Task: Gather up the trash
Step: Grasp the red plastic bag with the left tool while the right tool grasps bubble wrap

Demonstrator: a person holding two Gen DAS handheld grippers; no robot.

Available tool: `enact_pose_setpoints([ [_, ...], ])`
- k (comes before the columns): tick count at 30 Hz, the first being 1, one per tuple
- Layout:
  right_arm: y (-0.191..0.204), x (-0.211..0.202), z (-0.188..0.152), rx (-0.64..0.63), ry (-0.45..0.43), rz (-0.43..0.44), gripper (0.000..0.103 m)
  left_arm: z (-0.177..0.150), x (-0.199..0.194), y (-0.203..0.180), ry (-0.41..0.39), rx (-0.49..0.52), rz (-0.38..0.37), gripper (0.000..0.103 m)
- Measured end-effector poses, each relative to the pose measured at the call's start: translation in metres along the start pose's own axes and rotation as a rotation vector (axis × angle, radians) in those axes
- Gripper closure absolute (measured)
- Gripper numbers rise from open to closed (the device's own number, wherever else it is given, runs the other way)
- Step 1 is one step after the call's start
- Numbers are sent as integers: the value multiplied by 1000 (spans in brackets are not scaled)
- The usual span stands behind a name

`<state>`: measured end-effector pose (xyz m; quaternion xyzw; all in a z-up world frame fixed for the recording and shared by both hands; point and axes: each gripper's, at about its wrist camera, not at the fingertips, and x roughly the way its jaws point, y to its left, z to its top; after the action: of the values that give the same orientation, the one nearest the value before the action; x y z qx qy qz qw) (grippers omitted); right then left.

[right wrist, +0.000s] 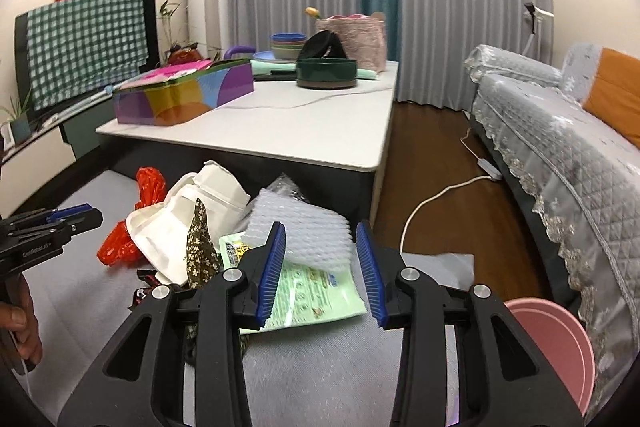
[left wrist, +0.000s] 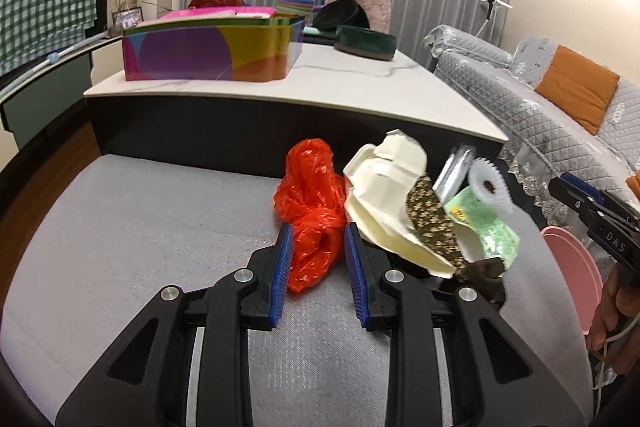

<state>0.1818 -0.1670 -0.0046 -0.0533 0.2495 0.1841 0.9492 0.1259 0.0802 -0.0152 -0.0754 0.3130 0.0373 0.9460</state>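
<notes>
grey cloth (left wrist: pixel 132 227) covers the low surface in front of a white-topped table (left wrist: pixel 340 87), and the trash sits heaped on it near the table's dark base, with a pink bin (right wrist: pixel 556 343) off to the right by the quilted sofa (right wrist: pixel 560 147) — likely the place the pile is meant to end up. the left gripper (left wrist: pixel 318 251) has its blue pads on either side of the crumpled red plastic bag (left wrist: pixel 312 203); the bag fills most of the gap, but whether the pads actually pinch it i cannot tell, since the plastic bulges loosely between them. the right gripper (right wrist: pixel 320 259) stands partly open around the white foam net sleeve (right wrist: pixel 304 231), which lies on a green printed packet (right wrist: pixel 316 295); its left pad seems to touch the sleeve's edge while the right pad stands clear, so it reads as not yet gripping. each tool lines up with the nearest soft item on its own side, which probably lets both pick at once without crossing. between them a bent cream paper box (left wrist: pixel 384 195) leans over a brown flowered scrap (left wrist: pixel 432 223) and a silvery wrapper (left wrist: pixel 456 171). dark pieces under the box are mostly buried and hard to name, the bin is cut off by the frame edge — only part of its rim shows — and just a few fingers of the person's hands appear at the margins.
</notes>
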Motion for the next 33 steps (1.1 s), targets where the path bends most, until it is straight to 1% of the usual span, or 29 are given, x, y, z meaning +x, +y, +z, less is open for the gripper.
enact_pose_setpoints([
  [1,3,4,1,-12,0,8,64,-1,4,1,6,-1,5,75],
  [3,9,11,2,-36,-1,17,57,-2,10,4,19,-9,17,70],
  [4,12,14,2,-45,1,18,55,-3,13,7,27,-23,24,63],
  [5,13,16,3,-50,6,24,51,-3,16,9,31,-33,23,60],
  [7,19,22,3,-64,12,42,50,-4,20,10,37,-45,19,60],
  [11,32,33,4,-110,16,47,47,-5,28,10,53,-45,22,60],
  [15,40,47,3,-138,42,33,47,-9,38,13,84,-65,24,60],
  [17,40,52,1,-141,57,25,47,-9,40,12,87,-60,22,60],
  [19,38,56,-1,-134,75,24,50,-12,43,13,98,-57,21,60],
  [20,37,57,-1,-130,79,25,56,-13,45,14,102,-61,20,61],
  [21,37,57,-1,-127,83,26,64,-14,46,15,105,-67,18,64],
  [22,36,58,-1,-125,89,29,67,-15,47,17,110,-73,10,70],
  [23,36,58,-1,-121,93,36,74,-15,48,17,114,-77,5,72],
  [24,35,58,0,-114,96,44,76,-15,47,18,115,-79,1,74],
  [25,34,56,0,-109,94,50,79,-15,45,18,112,-78,-5,80],
  [26,34,55,0,-109,91,51,84,-14,43,18,110,-73,-7,82],
  [29,33,47,1,-117,75,44,90,-12,37,17,93,-60,-3,87],
  [33,31,33,6,-111,51,38,91,-8,26,16,74,-56,3,89],
])
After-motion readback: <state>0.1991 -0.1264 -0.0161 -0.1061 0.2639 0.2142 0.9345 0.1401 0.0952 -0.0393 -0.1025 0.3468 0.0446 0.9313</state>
